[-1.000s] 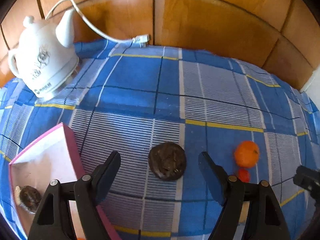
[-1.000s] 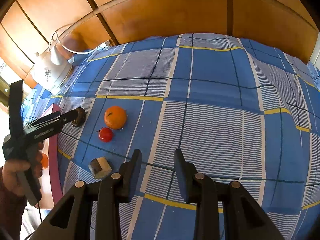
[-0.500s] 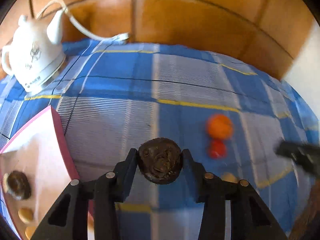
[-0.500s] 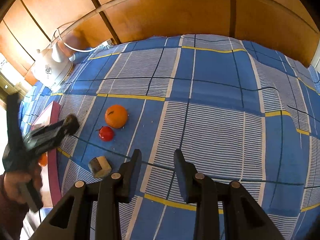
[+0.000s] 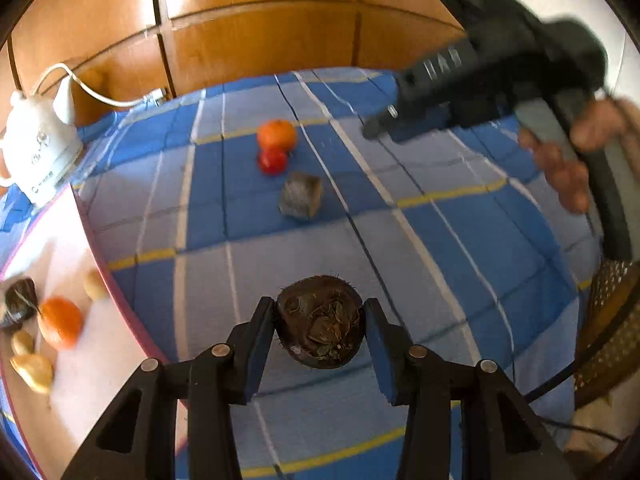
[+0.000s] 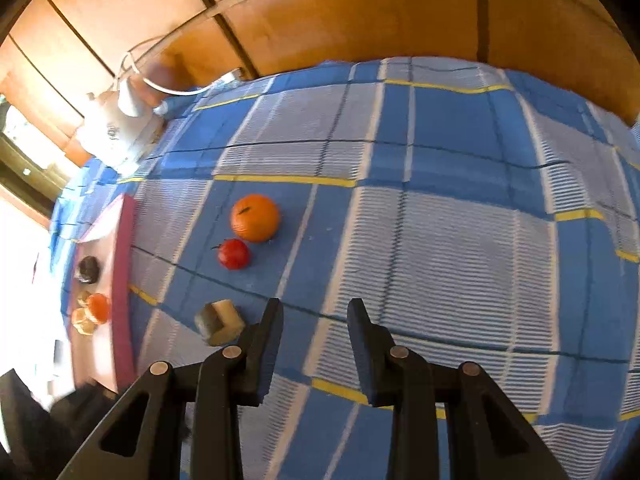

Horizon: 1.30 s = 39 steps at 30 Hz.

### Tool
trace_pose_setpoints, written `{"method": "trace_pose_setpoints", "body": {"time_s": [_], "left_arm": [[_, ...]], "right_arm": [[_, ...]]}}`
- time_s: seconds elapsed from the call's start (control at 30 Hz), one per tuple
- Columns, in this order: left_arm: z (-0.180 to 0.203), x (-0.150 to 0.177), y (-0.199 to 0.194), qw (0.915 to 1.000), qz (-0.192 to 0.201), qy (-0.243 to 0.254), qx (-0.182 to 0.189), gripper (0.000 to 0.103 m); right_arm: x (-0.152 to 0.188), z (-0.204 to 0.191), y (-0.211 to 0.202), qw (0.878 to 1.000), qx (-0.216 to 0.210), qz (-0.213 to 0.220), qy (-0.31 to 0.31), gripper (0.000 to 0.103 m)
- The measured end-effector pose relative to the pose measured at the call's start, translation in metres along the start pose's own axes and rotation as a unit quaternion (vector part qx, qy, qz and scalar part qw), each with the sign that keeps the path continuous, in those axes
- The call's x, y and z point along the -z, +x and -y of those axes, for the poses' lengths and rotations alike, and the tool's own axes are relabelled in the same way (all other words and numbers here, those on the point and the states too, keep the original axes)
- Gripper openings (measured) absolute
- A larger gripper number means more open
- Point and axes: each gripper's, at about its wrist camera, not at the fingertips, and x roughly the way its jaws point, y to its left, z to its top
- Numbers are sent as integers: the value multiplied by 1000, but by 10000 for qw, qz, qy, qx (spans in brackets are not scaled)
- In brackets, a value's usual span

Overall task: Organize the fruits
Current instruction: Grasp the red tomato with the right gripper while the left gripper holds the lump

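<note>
My left gripper (image 5: pixel 320 332) is shut on a dark brown, rough round fruit (image 5: pixel 320 326), held above the blue checked cloth (image 5: pixel 440 264) close to the pink-rimmed white tray (image 5: pixel 120 300). In that tray lie an orange (image 5: pixel 60 322), a dark fruit (image 5: pixel 20 304) and small pale fruits (image 5: pixel 32 366). On the cloth are an orange (image 6: pixel 255 217), a small red fruit (image 6: pixel 234 254) and a beige-grey chunk (image 6: pixel 219 322). My right gripper (image 6: pixel 316 312) hovers just right of the chunk, its jaws narrowly open with nothing between them.
A white kettle (image 5: pixel 38 152) with its cord stands at the back left against the wooden panelling. A hand holds the right gripper (image 5: pixel 374 132) at the upper right of the left wrist view. A wicker seat (image 5: pixel 608 320) borders the table's right side.
The left gripper closed on the dark fruit, lifted it off the cloth and swung with it toward the tray. The right gripper stayed where it was.
</note>
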Motion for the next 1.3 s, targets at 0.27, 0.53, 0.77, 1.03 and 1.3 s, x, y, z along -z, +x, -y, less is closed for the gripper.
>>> {"method": "trace_pose_setpoints", "body": {"time_s": [0.27, 0.53, 0.77, 1.03, 1.3], "left_arm": [[-6, 11, 4, 9999, 59, -108, 66, 45], [-10, 15, 4, 9997, 158, -137, 130, 45], [-9, 16, 4, 9997, 200, -119, 116, 46], [-9, 15, 3, 9997, 190, -117, 103, 46], [-8, 15, 3, 9998, 190, -89, 43, 46]], "right_arm": [[-7, -38, 18, 9986, -502, -159, 5, 33], [-25, -56, 54, 9983, -394, -285, 322, 33], [-33, -56, 73, 9984, -67, -369, 427, 33], [-36, -60, 76, 9993, -19, -298, 231, 27], [-19, -63, 20, 9967, 53, -137, -794, 27]]}}
